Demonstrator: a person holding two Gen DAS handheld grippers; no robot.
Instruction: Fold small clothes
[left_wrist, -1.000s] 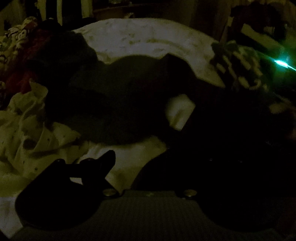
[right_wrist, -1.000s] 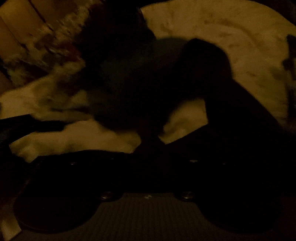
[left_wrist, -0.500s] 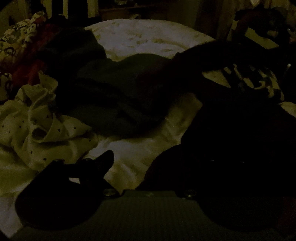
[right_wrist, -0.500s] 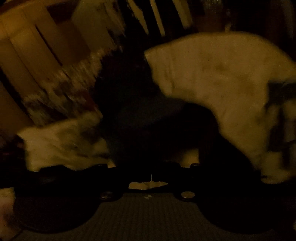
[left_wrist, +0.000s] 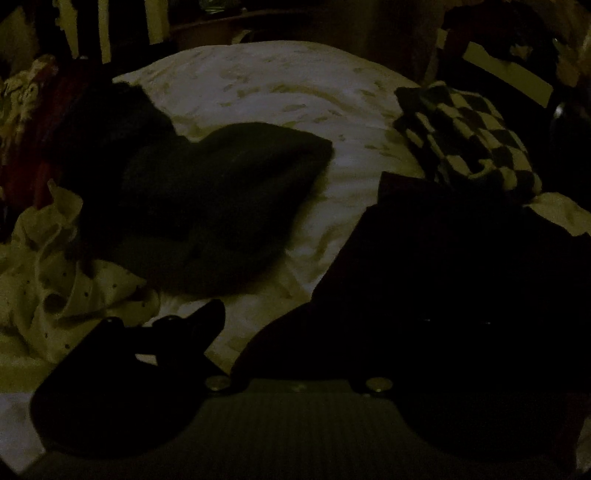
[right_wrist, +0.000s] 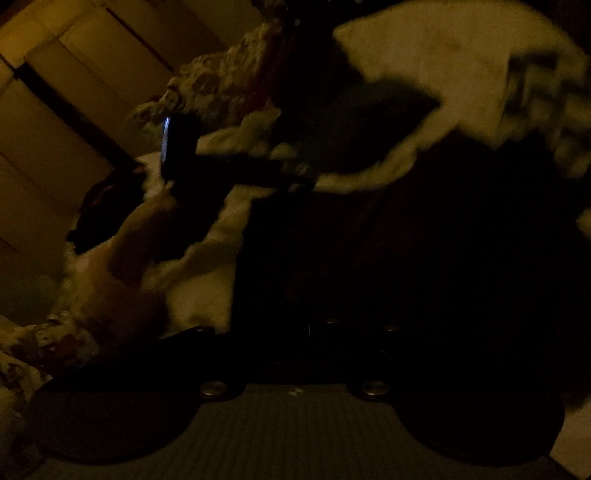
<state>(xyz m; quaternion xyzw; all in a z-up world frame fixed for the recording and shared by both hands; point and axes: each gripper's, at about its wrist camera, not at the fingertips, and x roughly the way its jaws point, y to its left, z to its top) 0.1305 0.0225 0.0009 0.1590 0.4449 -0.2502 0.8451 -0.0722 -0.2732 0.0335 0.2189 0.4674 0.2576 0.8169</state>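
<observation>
The left gripper (left_wrist: 295, 317) sat spread over the white bedsheet (left_wrist: 266, 81), nothing between its 2 fingers. The right gripper (right_wrist: 314, 328) had just closed (on black cloth (right_wrist: 424, 240), centre frame).

Middle of the bed (left_wrist: 266, 85): a crumpled garment (left_wrist: 207, 206), lying on the cover. Left of it, touching, a dotted cloth (left_wrist: 48, 295) bunched at the edge; right and further back, a checked piece (left_wrist: 476, 136), well apart. Nearest on the right, another garment (left_wrist: 443, 266), spread just before the checked piece.
</observation>
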